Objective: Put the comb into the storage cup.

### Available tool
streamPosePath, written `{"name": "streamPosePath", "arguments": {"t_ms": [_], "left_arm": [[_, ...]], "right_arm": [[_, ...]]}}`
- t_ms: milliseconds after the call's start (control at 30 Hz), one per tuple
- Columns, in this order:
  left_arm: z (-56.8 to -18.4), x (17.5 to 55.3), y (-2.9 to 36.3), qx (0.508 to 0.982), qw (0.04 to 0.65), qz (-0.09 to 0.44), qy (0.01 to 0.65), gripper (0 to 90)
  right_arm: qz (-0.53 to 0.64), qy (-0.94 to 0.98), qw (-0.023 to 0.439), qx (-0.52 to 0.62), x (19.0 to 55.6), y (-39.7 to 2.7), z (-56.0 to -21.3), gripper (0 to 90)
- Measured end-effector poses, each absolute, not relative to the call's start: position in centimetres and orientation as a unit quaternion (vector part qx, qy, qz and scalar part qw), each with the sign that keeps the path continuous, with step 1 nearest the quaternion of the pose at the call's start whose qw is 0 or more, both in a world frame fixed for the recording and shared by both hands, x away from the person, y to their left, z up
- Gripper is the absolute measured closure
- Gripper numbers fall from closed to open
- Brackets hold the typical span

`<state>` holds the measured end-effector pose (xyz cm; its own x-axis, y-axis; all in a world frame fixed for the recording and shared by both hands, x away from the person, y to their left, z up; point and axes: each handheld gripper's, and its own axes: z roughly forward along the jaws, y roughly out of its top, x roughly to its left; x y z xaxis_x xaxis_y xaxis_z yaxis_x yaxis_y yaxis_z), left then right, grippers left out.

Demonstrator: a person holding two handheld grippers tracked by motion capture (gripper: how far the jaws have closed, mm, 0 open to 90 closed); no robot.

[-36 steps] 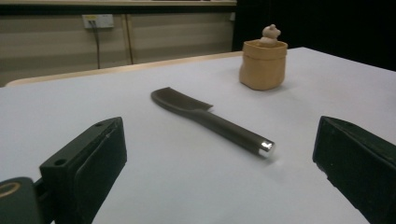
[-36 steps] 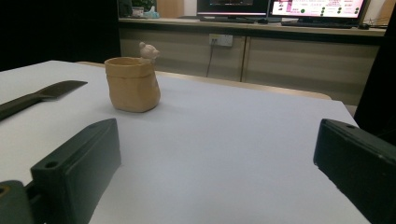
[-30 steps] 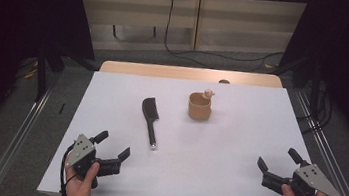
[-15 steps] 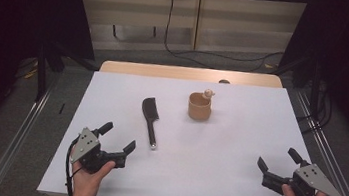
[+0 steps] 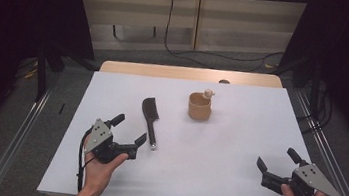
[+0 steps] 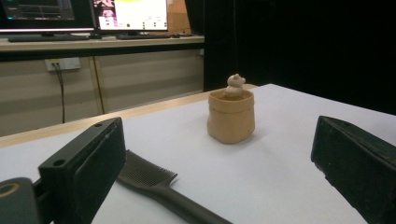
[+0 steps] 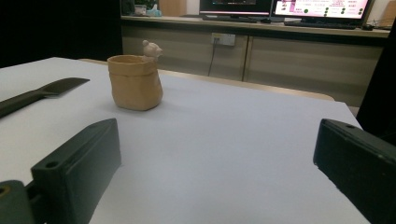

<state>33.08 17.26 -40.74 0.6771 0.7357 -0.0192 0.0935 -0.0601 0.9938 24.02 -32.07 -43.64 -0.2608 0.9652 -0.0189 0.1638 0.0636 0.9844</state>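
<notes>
The comb [image 5: 149, 120] is laid lengthwise just ahead of the wide-open left gripper [image 5: 129, 131], handle end nearest, while the equally open right gripper [image 5: 275, 163] is held well apart from the comb.

You are working in a lab or recording room. Beyond the white-topped table [image 5: 236, 151], a long counter [image 7: 299, 28] carries lit computer monitors [image 7: 322, 7] and keyboards. Black curtains [image 5: 16, 18] hang to both sides of the table, metal rails [image 5: 15, 144] flank it on the grey floor, and cables [image 5: 178, 48] trail behind it.
</notes>
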Motion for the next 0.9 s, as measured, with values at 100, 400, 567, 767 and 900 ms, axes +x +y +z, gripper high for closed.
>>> {"name": "streamPosePath", "arguments": {"t_ms": [100,400,567,767,900], "left_arm": [[-40.7,33.5,17.1,0.678,0.615,0.26,0.308,3.8],[-41.5,35.4,16.1,0.694,0.604,0.262,0.293,3.8],[-41.8,36.4,15.6,0.696,0.599,0.265,0.294,2.7],[-41.9,37.3,14.4,0.698,0.606,0.254,0.285,4.0],[-41.6,37.7,13.6,0.701,0.602,0.268,0.275,4.7]], "right_arm": [[0.507,0.612,0.395,0.461,24.0,-32.1,-43.6,0.2],[0.508,0.613,0.394,0.459,24.0,-32.0,-43.6,0.2],[0.508,0.614,0.393,0.459,24.0,-32.0,-43.6,0.2],[0.509,0.614,0.394,0.457,24.0,-32.0,-43.6,0.2],[0.51,0.613,0.394,0.457,24.0,-32.0,-43.6,0.2]]}}
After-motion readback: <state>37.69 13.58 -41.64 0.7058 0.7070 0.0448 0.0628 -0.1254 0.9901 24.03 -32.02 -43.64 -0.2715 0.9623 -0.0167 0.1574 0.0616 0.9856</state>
